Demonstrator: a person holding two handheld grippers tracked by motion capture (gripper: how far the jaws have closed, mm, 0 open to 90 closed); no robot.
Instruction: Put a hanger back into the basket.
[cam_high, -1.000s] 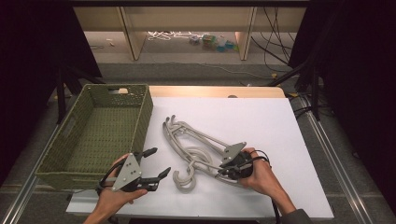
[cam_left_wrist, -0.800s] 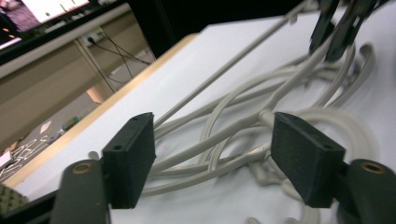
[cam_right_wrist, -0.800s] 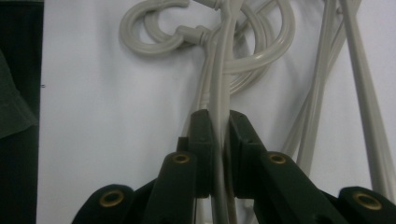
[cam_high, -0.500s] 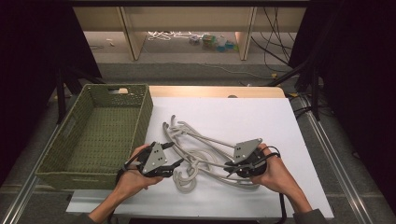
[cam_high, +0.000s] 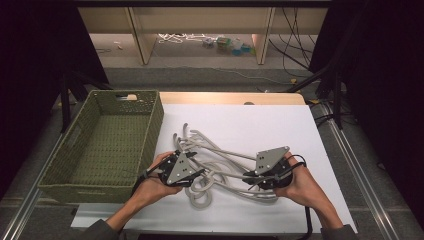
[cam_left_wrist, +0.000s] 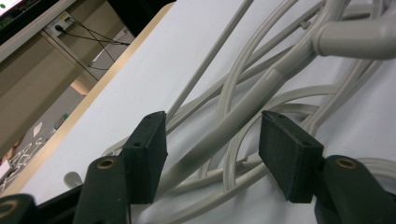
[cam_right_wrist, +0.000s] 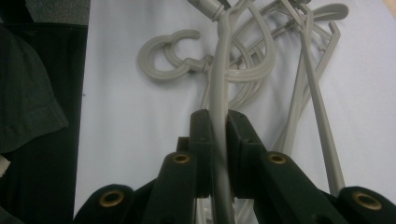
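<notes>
A tangle of grey plastic hangers (cam_high: 220, 159) lies on the white table top (cam_high: 260, 125). In the high view my left gripper (cam_high: 199, 173) is at the pile's left side and my right gripper (cam_high: 248, 178) at its right side. In the left gripper view, the left gripper (cam_left_wrist: 217, 140) is open, with one hanger arm (cam_left_wrist: 243, 107) running between its jaws, untouched. In the right gripper view, the right gripper (cam_right_wrist: 218, 122) is shut on a thin hanger bar (cam_right_wrist: 219, 70) that leads to a round hook (cam_right_wrist: 163, 58).
A green woven basket (cam_high: 57, 177) stands at the table's left, close beside my left hand. The table's wooden far edge (cam_high: 230, 97) runs behind the hangers. Beyond it the floor holds cables and shelving. A dark sleeve (cam_right_wrist: 28, 107) shows at the left of the right gripper view.
My left gripper has moved right and forward from the table's front edge to the pile, its jaws now around a hanger arm. My right gripper has shifted slightly right, still gripping.
</notes>
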